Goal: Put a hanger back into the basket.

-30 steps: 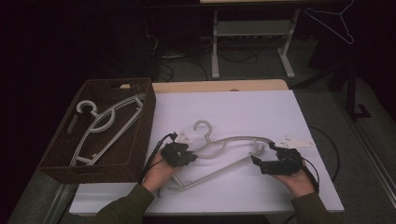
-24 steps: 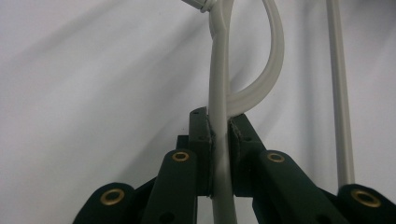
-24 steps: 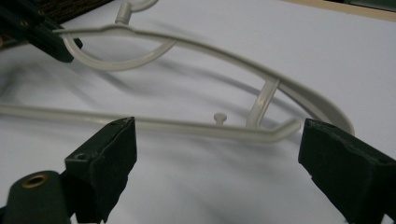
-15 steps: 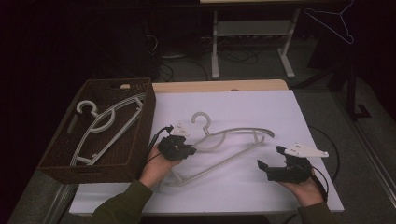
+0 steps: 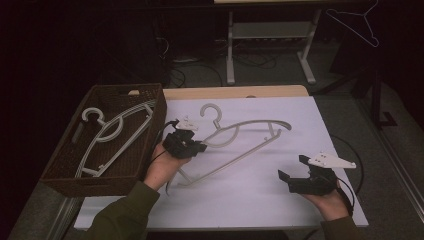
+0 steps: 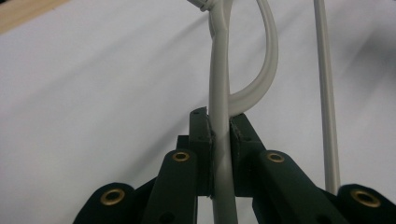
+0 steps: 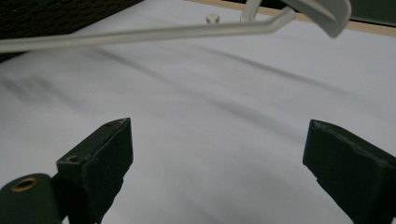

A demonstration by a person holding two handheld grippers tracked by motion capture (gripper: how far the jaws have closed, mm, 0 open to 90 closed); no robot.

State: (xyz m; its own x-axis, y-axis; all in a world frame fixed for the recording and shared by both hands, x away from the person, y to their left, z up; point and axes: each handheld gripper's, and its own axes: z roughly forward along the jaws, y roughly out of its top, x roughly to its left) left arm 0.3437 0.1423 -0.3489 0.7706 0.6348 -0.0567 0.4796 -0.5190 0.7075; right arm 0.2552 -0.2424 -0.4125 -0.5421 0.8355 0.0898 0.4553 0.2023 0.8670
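Jaws of the left gripper (image 5: 199, 148) clamp the pale grey plastic hanger (image 5: 240, 137) above the white table (image 5: 250, 200), wrist angled right, while the right gripper (image 5: 294, 175), well apart, gapes wide.

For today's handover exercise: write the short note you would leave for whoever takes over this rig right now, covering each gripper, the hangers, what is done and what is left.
Left gripper: shut on the hanger, lifting one end above the white table cover.
Right gripper: open, empty, low over the cover near the right front.
Basket: at the table's left, with pale hangers already in it.
Done: those hangers are binned.
Left: probably carry the held hanger over to the basket and release it.
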